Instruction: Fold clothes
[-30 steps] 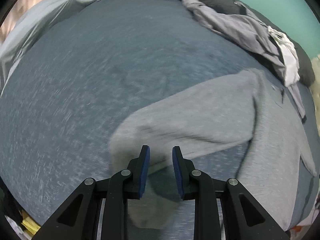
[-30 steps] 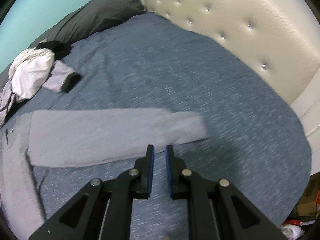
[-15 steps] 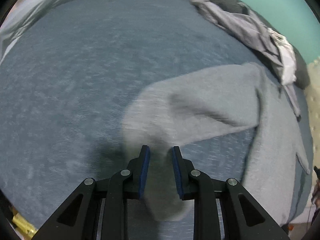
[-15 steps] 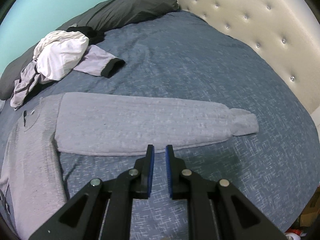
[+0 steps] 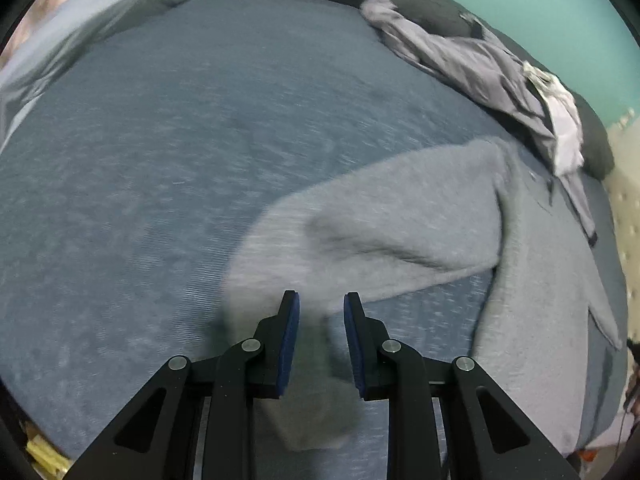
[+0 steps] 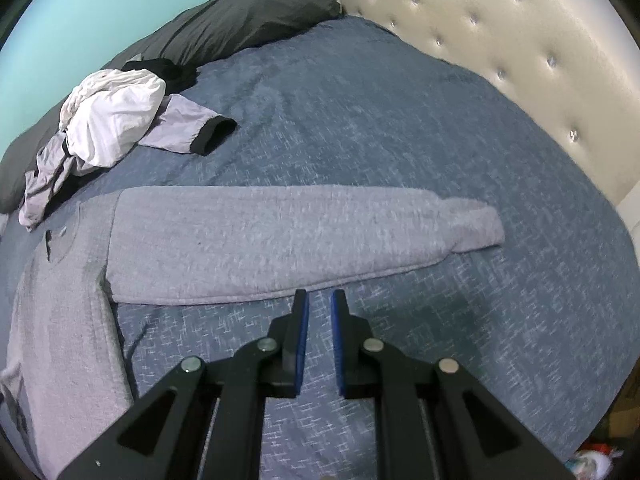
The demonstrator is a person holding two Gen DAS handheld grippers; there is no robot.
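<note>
A grey sweater (image 5: 540, 320) lies spread on the blue bedspread (image 5: 160, 160). Its left sleeve (image 5: 380, 232) is lifted and bent over. My left gripper (image 5: 318, 304) is shut on that sleeve near the cuff (image 5: 316, 420), which hangs below the pads. In the right wrist view the other sleeve (image 6: 280, 236) lies flat and straight, with its cuff (image 6: 476, 224) to the right. My right gripper (image 6: 319, 300) hovers over bare bedspread just in front of that sleeve's lower edge, shut, with nothing between its pads.
A pile of white and lilac clothes (image 6: 112, 120) lies against a dark pillow (image 6: 240, 16) at the head of the bed. A cream tufted headboard (image 6: 500, 28) runs along the right. A pale sheet (image 5: 80, 40) is bunched at the far left.
My left gripper has carried the left sleeve to the right, toward the sweater's body. My right gripper has shifted along the right sleeve, away from the cuff toward its middle.
</note>
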